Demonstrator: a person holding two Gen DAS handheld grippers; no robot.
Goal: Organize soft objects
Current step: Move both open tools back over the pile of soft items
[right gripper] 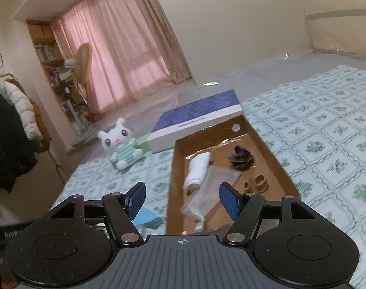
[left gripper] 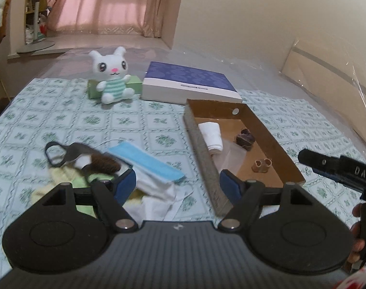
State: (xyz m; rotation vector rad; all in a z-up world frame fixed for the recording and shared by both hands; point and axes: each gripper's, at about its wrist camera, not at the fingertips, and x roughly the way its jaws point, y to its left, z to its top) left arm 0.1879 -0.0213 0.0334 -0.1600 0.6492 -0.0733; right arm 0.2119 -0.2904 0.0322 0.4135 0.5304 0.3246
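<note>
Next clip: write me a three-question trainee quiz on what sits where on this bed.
1. True or false: the white roll lies inside the tray.
2. What does the rabbit lean against? A) green box B) tray C) pillow
3. Fill in: the blue mask lies ____ the tray.

Key:
1. True.
2. A, the green box behind it.
3. Outside, on the sheet with the pile of soft things beside the tray's long wall.
</note>
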